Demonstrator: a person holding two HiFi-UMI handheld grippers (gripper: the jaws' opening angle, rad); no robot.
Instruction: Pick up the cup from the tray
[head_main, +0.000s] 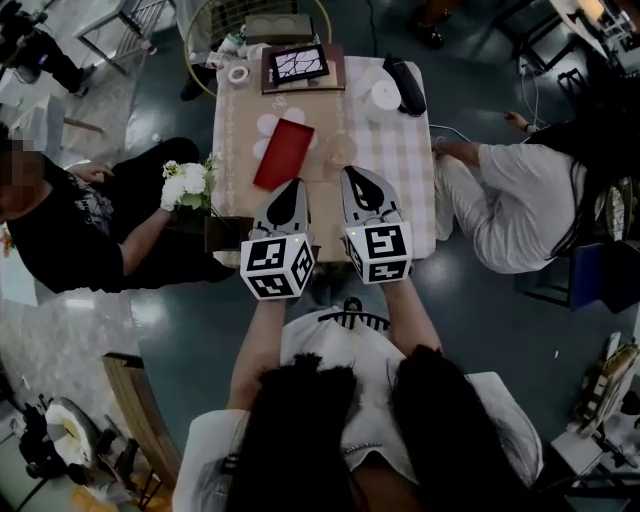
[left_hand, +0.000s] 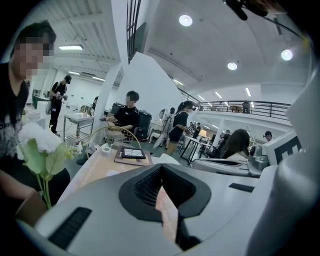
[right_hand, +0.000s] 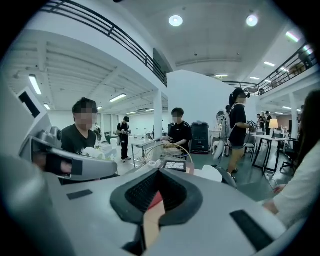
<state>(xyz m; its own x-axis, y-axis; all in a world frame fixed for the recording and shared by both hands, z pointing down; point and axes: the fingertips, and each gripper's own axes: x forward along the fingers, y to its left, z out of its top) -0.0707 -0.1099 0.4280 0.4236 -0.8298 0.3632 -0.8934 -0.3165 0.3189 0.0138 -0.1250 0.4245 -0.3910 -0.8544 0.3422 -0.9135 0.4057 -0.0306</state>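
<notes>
while left gripper (head_main: 296, 184) and right gripper (head_main: 352, 173) hang closed, empty,
clear cup (head_main: 338, 153) stands just beside red tray (head_main: 283, 153).

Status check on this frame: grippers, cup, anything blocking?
Left gripper shut, empty; right gripper shut, empty; both over table near edge. Red tray ahead, untouched; what looks like a clear cup just right of it. Nothing between grippers and tray.
</notes>
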